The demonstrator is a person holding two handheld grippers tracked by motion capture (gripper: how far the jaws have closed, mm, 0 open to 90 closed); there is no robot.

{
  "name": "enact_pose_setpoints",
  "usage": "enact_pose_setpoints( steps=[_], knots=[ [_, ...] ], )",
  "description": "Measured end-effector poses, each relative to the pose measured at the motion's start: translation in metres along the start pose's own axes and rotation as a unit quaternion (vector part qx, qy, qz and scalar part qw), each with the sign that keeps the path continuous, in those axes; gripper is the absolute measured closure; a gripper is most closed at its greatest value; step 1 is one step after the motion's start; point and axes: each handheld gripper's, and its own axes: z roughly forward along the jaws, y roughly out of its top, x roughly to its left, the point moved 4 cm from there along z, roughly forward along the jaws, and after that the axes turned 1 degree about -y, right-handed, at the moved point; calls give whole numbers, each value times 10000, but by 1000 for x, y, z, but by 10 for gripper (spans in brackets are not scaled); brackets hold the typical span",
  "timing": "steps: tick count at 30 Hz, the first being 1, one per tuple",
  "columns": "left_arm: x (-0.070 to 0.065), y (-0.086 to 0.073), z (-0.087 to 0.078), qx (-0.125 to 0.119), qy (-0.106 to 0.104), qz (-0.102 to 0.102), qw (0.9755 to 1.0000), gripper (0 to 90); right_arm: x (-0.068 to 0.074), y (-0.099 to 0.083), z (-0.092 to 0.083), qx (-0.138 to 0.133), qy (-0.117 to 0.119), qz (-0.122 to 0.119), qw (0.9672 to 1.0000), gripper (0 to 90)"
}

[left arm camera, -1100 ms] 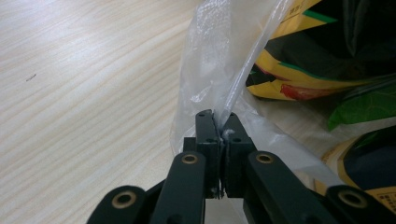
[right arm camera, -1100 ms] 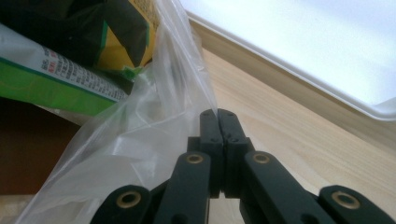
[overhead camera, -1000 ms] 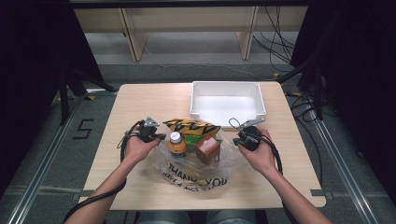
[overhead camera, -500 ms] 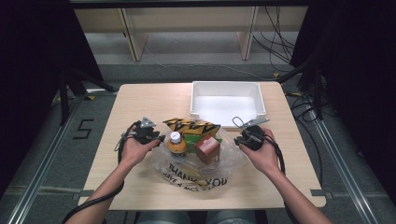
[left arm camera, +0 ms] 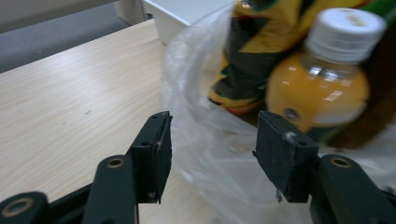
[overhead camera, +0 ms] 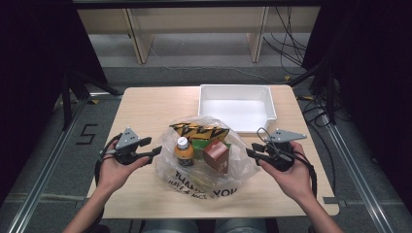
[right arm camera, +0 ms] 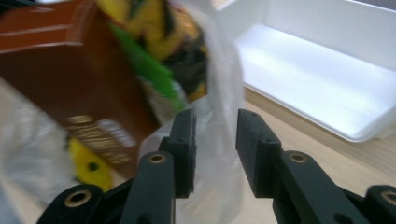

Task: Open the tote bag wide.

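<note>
The clear plastic bag (overhead camera: 206,167) sits on the wooden table (overhead camera: 145,109), just in front of the white tray (overhead camera: 237,104), with an orange juice bottle (overhead camera: 184,151), a brown carton (overhead camera: 216,157) and a yellow-and-black snack packet (overhead camera: 199,131) standing inside it. The left gripper (overhead camera: 156,151) waits at the bag's left edge and the right gripper (overhead camera: 249,152) at its right edge; both have just been opening, and each pair of jaws now stands spread with loose film between the pads, not pinched. To open the bag cleanly, I would judge it best to close each gripper on a single layer of film near the rim, well clear of the bottle, then draw the two sides apart evenly and low so nothing inside tips
</note>
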Motion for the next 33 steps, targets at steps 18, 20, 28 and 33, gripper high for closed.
enact_pose_setpoints(
  steps=[18,20,28,33],
  knots=[
    [-33,-18,36,803,-656,509,9933,618,46,-46,34,1171,995,-202,9879,696],
    [-32,-23,42,1004,-645,546,9914,656,43,-51,39,1438,985,-286,9843,762],
    [-26,-40,55,1412,-662,381,9870,745,31,-68,59,2014,972,-383,9739,881],
    [-25,-43,54,1373,-667,223,9880,730,27,-71,60,1977,978,-402,9745,828]
  ],
)
